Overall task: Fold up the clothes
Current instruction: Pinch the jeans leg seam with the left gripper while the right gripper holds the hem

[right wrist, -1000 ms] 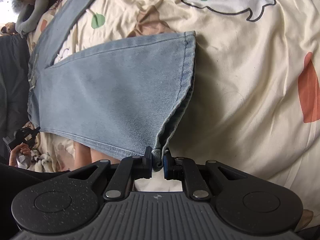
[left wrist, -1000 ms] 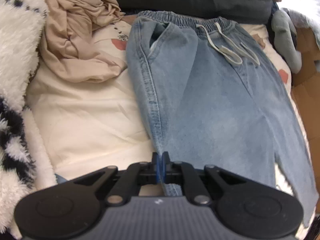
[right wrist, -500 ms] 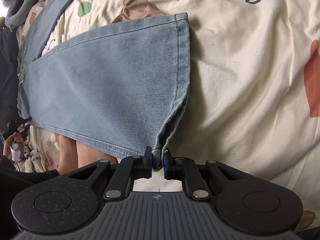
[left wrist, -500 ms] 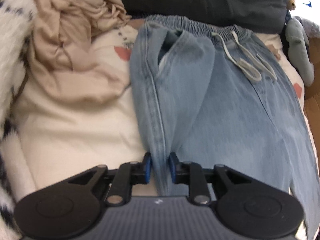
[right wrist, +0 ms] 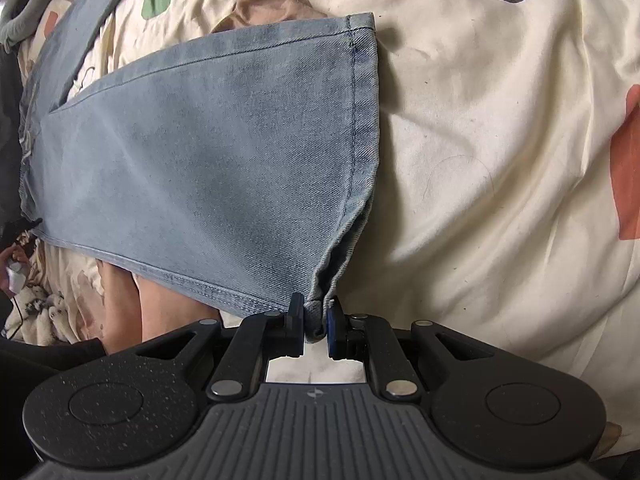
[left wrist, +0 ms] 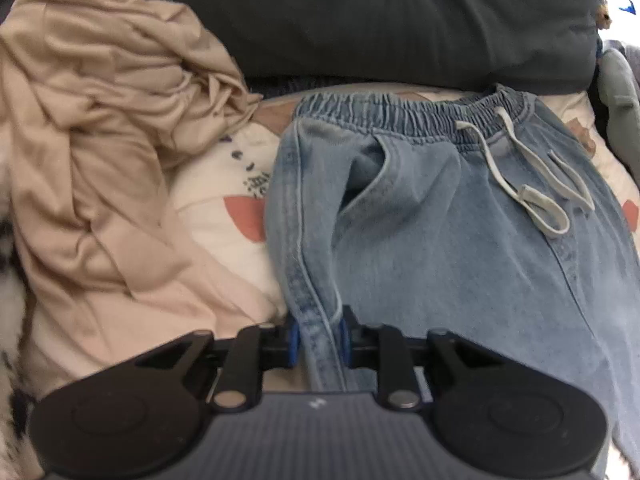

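Observation:
Light blue jeans (left wrist: 440, 240) with an elastic waistband and a white drawstring (left wrist: 532, 184) lie flat on a cream printed bedsheet (left wrist: 216, 184). My left gripper (left wrist: 318, 338) has its jaws parted around the jeans' left side seam, with the denim fold running between the pads. In the right wrist view the leg of the jeans (right wrist: 220, 152) stretches out to its hem. My right gripper (right wrist: 314, 322) is shut on the near corner of that hem and holds it slightly lifted.
A crumpled beige garment (left wrist: 100, 152) lies left of the jeans. A dark grey cushion (left wrist: 360, 16) runs along the back. A grey plush toy (left wrist: 618, 100) sits at the right. A person's bare leg (right wrist: 160, 308) shows beside the bed under the jeans' edge.
My left gripper's jaws have opened from a tight pinch on the side seam and it has slid up towards the waistband. My right gripper keeps its hold on the hem corner.

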Action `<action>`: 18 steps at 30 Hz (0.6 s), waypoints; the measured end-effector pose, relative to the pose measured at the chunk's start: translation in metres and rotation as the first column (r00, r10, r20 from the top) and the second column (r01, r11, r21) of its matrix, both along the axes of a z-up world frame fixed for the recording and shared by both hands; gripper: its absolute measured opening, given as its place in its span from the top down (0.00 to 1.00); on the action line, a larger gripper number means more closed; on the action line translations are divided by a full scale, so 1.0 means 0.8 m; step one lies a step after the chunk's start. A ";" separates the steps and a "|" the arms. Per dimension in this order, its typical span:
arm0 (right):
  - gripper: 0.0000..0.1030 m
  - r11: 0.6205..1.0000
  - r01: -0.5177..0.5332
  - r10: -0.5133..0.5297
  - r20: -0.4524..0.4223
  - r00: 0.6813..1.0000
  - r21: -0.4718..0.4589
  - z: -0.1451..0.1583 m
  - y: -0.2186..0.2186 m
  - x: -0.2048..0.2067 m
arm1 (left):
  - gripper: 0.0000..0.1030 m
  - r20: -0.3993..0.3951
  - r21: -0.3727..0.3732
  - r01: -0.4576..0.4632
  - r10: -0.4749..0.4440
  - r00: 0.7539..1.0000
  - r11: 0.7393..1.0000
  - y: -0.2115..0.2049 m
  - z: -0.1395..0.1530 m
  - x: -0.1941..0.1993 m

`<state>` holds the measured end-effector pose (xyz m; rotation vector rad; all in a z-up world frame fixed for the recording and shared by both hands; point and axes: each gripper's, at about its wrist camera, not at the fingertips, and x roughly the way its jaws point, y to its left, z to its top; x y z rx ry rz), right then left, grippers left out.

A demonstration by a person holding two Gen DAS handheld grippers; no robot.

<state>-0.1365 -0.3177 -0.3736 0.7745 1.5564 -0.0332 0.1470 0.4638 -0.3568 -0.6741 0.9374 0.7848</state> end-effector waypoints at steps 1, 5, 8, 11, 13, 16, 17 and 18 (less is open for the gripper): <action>0.91 1.000 -0.004 0.004 -0.001 1.000 -0.002 0.001 0.000 0.002 | 0.85 0.001 0.011 -0.020 0.020 1.000 1.000 0.003 0.004 -0.002; 0.91 1.000 0.008 -0.008 -0.005 1.000 -0.001 0.007 0.000 0.007 | 0.87 -0.018 0.040 -0.018 0.019 1.000 0.999 0.006 0.013 -0.004; 0.91 1.000 -0.002 0.002 -0.002 1.000 -0.006 0.010 0.000 0.008 | 0.87 -0.035 0.064 0.010 -0.008 0.999 0.998 0.003 0.011 -0.006; 0.91 1.000 -0.004 0.004 -0.017 1.000 -0.010 0.003 0.003 0.008 | 0.87 -0.056 0.092 0.022 -0.017 0.998 0.995 0.001 0.005 -0.007; 0.91 1.000 -0.009 0.008 -0.037 0.999 -0.014 -0.004 0.008 0.008 | 0.87 -0.074 0.108 0.039 -0.031 0.997 0.993 0.006 -0.001 0.000; 0.91 1.000 -0.012 0.011 -0.045 0.999 -0.021 -0.009 0.009 0.009 | 0.86 -0.082 0.096 0.050 -0.042 0.996 0.994 0.010 -0.006 0.002; 0.90 1.000 -0.012 0.011 -0.044 0.999 -0.024 -0.010 0.008 0.010 | 0.83 -0.086 0.091 0.052 -0.045 0.995 0.995 0.010 -0.006 0.003; 0.89 1.000 -0.012 0.011 -0.043 0.999 -0.027 -0.011 0.008 0.011 | 0.82 -0.100 0.096 0.070 -0.060 0.993 0.993 0.010 -0.004 0.005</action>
